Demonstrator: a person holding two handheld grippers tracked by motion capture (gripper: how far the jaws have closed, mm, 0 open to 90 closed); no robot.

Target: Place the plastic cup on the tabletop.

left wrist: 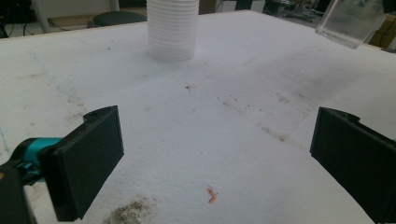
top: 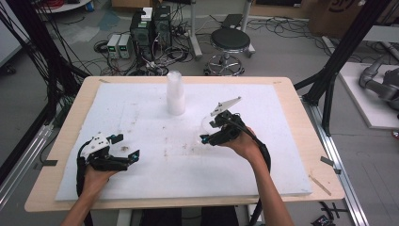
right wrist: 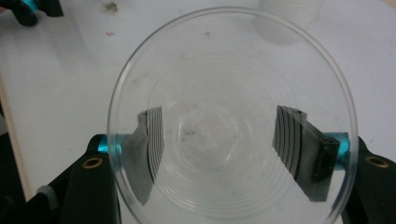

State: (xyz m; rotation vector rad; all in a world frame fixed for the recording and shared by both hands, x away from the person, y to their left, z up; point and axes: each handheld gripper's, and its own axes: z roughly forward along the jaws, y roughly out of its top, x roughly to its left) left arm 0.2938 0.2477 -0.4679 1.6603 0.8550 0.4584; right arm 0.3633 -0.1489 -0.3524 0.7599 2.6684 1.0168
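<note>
Right gripper view — cup (right wrist: 232, 126) mouth camera-ward

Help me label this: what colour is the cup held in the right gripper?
Clear, colourless plastic cup; the right gripper view shows it best.

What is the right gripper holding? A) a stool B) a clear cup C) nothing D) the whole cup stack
B: in the right gripper view the jaws of the right gripper press both sides of a clear cup, while the cup stack stands apart on the white pad.
</note>
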